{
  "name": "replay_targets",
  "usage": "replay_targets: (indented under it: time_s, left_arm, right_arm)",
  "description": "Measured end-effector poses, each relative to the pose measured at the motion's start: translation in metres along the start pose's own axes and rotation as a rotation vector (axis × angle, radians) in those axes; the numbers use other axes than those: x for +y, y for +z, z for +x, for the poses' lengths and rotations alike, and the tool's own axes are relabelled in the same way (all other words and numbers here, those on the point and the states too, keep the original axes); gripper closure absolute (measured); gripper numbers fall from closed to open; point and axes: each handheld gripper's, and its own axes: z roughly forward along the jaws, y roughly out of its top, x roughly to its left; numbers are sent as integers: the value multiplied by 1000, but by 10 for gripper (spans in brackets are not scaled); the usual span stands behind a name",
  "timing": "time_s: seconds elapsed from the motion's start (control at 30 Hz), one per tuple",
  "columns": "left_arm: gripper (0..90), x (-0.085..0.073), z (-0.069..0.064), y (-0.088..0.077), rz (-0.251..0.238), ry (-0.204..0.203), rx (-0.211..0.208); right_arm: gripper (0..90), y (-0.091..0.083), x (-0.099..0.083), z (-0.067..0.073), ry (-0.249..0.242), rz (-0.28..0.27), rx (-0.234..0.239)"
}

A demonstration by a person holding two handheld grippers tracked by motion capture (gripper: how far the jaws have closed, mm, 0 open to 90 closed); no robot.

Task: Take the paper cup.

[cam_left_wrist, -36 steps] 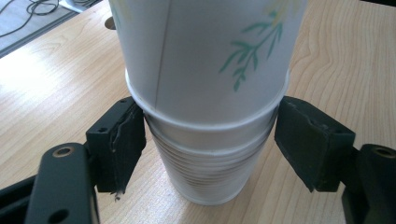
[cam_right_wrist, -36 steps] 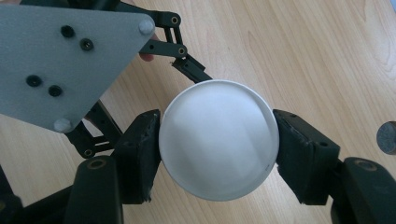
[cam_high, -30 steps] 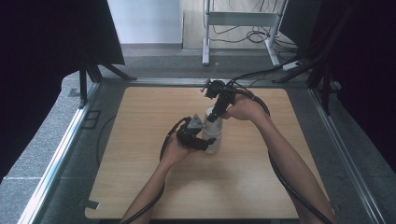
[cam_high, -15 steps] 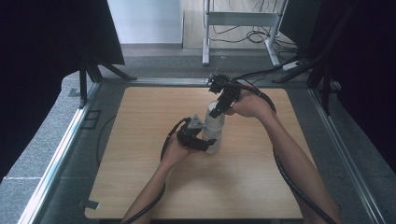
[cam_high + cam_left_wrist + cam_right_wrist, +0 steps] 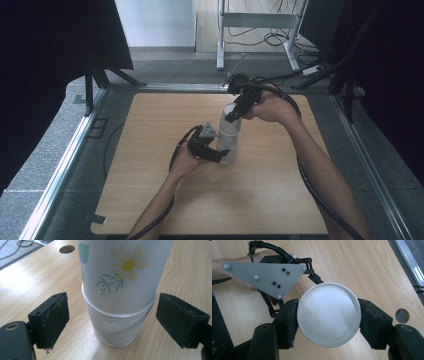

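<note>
My left gripper point(image 5: 215, 152) sits low on the wooden table point(image 5: 150, 190), level with the bottom of the stack of paper cups point(image 5: 120, 327). Its jaws have just been opening and now stand wide, one on each side of the stack with bare wood showing in both gaps, so they touch nothing. The stack stands upright near the middle of the table. Just above it is the top cup point(image 5: 122, 275), printed with a daisy and green sprigs, its base still nested in the stack's rim. My right gripper point(image 5: 235, 112) comes down from above and clamps this cup by its walls, both pads point(image 5: 287, 322) pressed against the white rim.
</note>
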Motion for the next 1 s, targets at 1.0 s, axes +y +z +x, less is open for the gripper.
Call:
replay_targets:
  time_s: [1.0]
  left_arm:
    - [0,-4,-2,-39,9,-50,-249]
  right_arm:
    - [363,-28,-22,33,-87,-31,30]
